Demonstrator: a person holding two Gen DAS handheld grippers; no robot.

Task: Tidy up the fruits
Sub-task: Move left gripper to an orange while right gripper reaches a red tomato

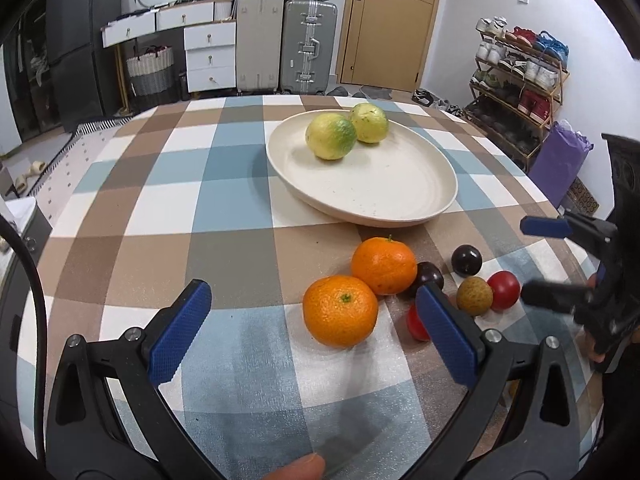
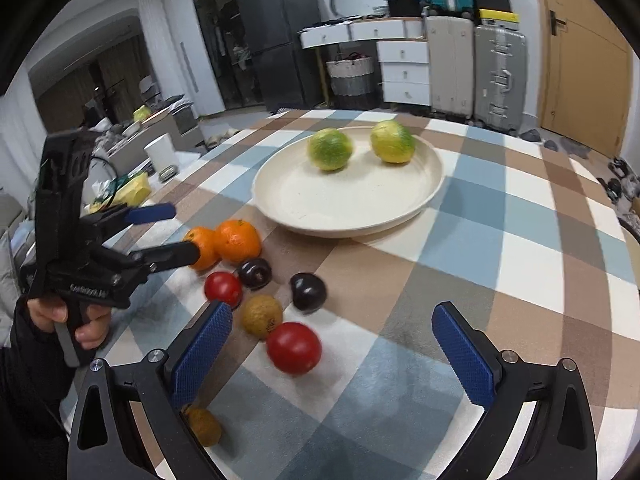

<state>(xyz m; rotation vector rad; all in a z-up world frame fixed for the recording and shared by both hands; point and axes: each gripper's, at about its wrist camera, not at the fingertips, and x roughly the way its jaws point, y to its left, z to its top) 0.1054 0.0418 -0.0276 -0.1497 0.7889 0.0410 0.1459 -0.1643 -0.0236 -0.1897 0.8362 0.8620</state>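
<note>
Two green-yellow citrus (image 1: 331, 136) in cream plate (image 1: 400, 196).

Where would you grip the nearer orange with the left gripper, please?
Across its widest middle, coming from the near side where the open left gripper already faces the nearer orange. It is round with its stem up, and the second orange sits close behind, so I would avoid reaching from the far side.

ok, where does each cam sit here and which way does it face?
Left wrist: on the left gripper, low over the table, facing the oranges and plate; a fingertip shows at the bottom edge.
Right wrist: on the right gripper, facing the tomato and plate; the person's left hand shows.
Shared: plate, green-yellow fruits, small fruits; each sees the other gripper.
</note>
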